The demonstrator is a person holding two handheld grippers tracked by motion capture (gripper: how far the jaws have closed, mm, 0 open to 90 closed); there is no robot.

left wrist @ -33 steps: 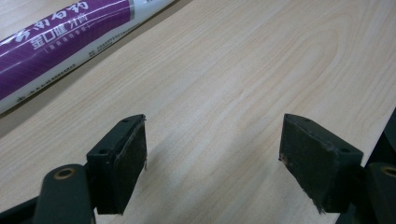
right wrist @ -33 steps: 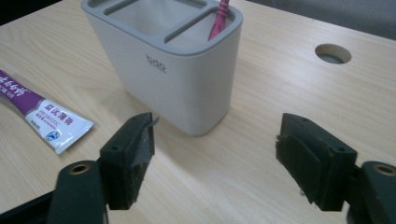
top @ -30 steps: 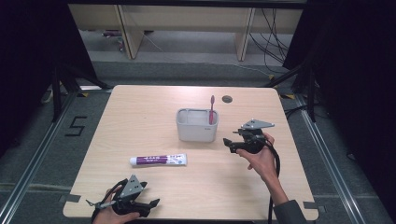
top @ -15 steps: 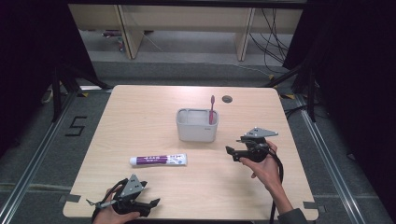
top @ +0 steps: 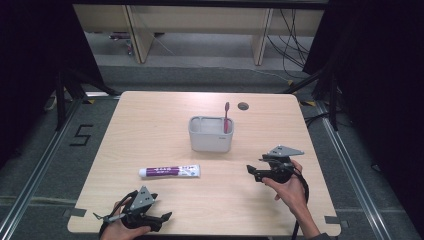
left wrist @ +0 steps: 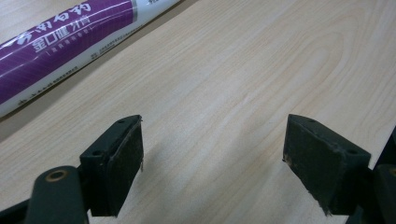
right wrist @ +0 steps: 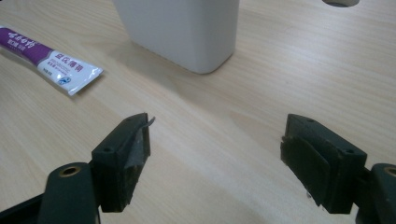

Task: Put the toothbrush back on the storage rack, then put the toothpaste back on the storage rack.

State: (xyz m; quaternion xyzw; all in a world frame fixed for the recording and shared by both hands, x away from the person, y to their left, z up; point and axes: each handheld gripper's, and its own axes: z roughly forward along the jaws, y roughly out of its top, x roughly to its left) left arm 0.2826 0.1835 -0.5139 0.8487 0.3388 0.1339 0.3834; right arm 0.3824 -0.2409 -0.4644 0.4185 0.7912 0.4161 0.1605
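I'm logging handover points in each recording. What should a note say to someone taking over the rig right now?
Left gripper: jaws open and empty, low at the table's near left edge.
Right gripper: jaws open and empty, at the near right, pointing toward the holder.
Toothbrush: standing upright in the holder at mid-table.
Toothpaste: lying flat in front of the holder, between the two grippers, touched by neither.
Done: toothbrush is in the holder.
Left: probably the toothpaste, which neither gripper has picked up yet; the left gripper looks nearer to it.
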